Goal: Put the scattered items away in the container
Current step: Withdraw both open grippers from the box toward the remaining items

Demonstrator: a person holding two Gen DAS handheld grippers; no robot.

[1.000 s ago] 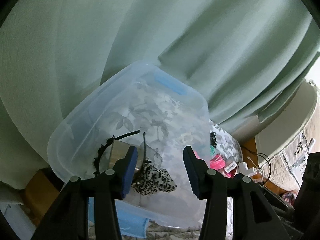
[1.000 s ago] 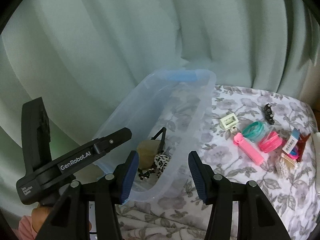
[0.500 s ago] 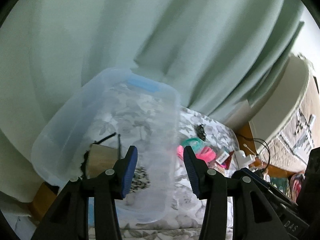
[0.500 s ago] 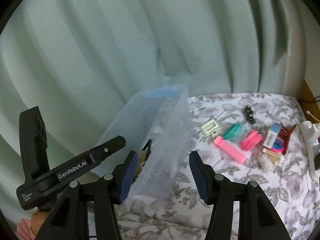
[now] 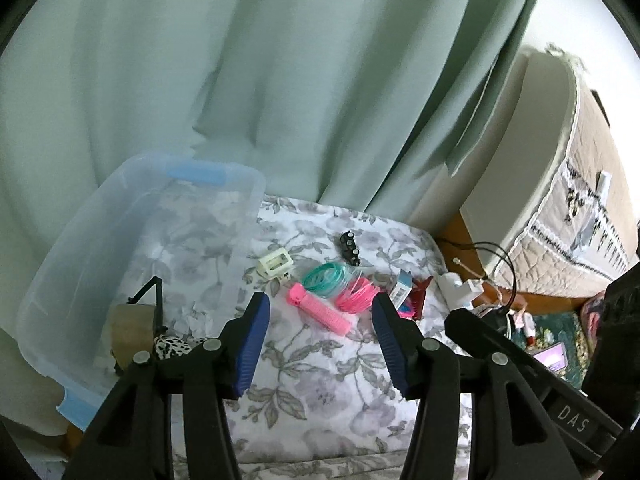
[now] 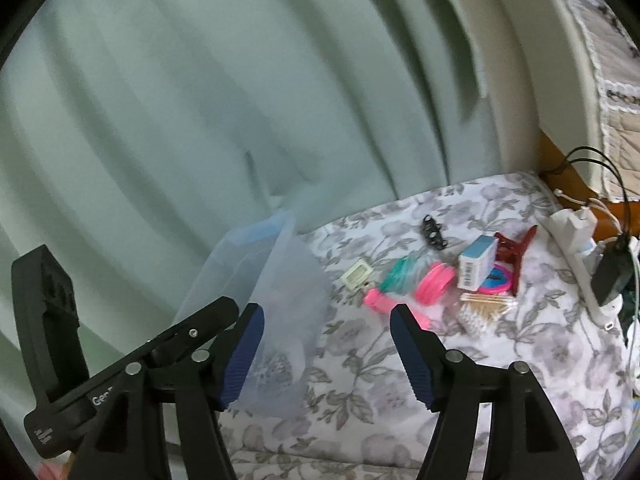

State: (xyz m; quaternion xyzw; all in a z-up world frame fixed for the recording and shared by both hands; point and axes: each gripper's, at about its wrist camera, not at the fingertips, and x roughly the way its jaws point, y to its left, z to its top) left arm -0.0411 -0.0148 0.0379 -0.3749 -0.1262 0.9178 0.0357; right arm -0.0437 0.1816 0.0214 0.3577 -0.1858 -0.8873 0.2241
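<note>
The left hand-held gripper (image 5: 320, 334) hangs over the floral-covered surface (image 5: 328, 400) with its blue pads parted and nothing between them; its jaws have just been opening. The right hand-held gripper (image 6: 326, 346) is likewise empty, jaws set wide apart and just opening further.

Taking the clear plastic container (image 5: 80, 256) as the landmark: it sits to the left of both hand-held grippers, and its near end already holds a brown roll (image 5: 128, 328), a leopard-print scrunchie (image 5: 174, 346) and a black headband (image 5: 154, 292). To the container's right, just beyond the left hand-held gripper's tips, lies the pink hair roller (image 5: 318, 314). Past it lie the teal hair ties (image 5: 326, 278), the pink hair ties (image 5: 356, 294) and a cream hair clip (image 5: 276, 264) close to the container's wall. Farther right are a small blue-and-white box (image 6: 476, 262), a red claw clip (image 6: 516, 250) and cotton swabs (image 6: 484, 308). Farthest back, a black clip (image 5: 349, 246) lies near the green curtain (image 5: 280, 80).
</note>
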